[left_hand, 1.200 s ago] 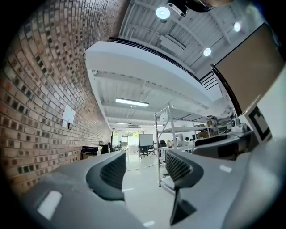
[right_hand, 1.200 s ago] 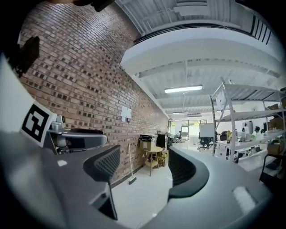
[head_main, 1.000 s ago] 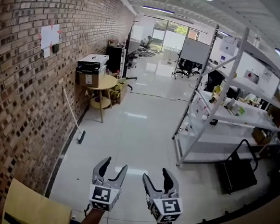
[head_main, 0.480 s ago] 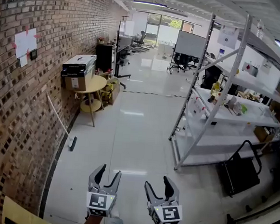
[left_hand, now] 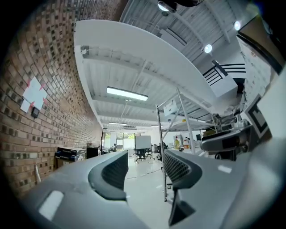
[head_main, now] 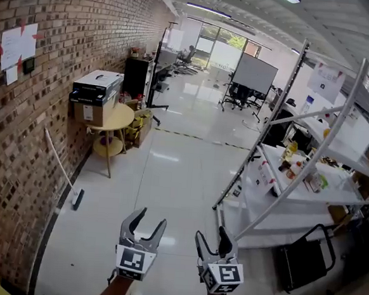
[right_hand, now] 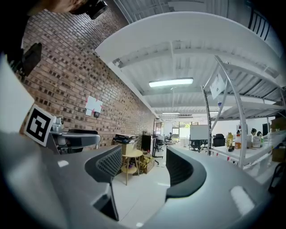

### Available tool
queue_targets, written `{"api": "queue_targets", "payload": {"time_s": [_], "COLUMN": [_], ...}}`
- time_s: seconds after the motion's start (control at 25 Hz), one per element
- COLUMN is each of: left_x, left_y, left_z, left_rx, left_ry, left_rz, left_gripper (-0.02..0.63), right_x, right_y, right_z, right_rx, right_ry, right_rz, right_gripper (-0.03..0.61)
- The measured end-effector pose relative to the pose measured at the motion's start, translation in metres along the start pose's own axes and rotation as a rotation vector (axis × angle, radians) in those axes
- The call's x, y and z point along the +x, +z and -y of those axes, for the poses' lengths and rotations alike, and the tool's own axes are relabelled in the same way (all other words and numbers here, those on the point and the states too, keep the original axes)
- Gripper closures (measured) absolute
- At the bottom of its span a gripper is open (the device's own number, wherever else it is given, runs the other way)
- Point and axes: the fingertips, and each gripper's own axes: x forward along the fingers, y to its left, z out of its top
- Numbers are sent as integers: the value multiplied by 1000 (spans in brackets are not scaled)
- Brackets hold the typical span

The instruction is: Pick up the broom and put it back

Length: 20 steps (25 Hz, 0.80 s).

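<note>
The broom [head_main: 60, 166] leans against the brick wall [head_main: 16, 181] at the left of the head view. Its pale handle slants up the wall and its dark head [head_main: 77, 199] rests on the white floor. Both grippers are held low at the bottom of that view, well short of the broom and to its right. My left gripper [head_main: 151, 219] [left_hand: 145, 163] has a narrow gap between its jaws and nothing in it. My right gripper [head_main: 211, 235] [right_hand: 144, 156] stands wider apart, also with nothing in it. Both point level down the room.
A round wooden table [head_main: 115, 120] with stacked boxes [head_main: 95, 92] stands by the wall beyond the broom. Metal shelving [head_main: 277, 183] with bottles runs along the right, with a black cart [head_main: 302, 264] beside it. A whiteboard [head_main: 254, 73] and office chairs stand far back.
The view has advanced along the wall. The broom, table and shelving now sit nearer, and the broom has slid further left. Both grippers were carried forward together, still holding nothing.
</note>
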Motion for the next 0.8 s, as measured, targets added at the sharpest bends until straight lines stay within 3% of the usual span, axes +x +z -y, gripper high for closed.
{"api": "queue_targets", "payload": {"time_s": [0.16,0.36,0.6,0.8], "left_x": [48,100,187,289], "left_y": [0,-37,-61,-42], "left_z": [-29,-63,-121,-161], "left_rx": [3,-29,12,12], "left_ry": [6,28,116,232], "left_rz": [13,-59,-89,-30], "left_gripper": [370,370,370,370], "right_x": [67,142,253,350], "right_y": [9,-26,-27,-1], "right_z": [7,10,61,122], "right_rx": [-5,3,82,90], "right_ry": [40,110,127,200], "right_rz": [30,-58,13,76], "right_gripper": [265,264,265,265]}}
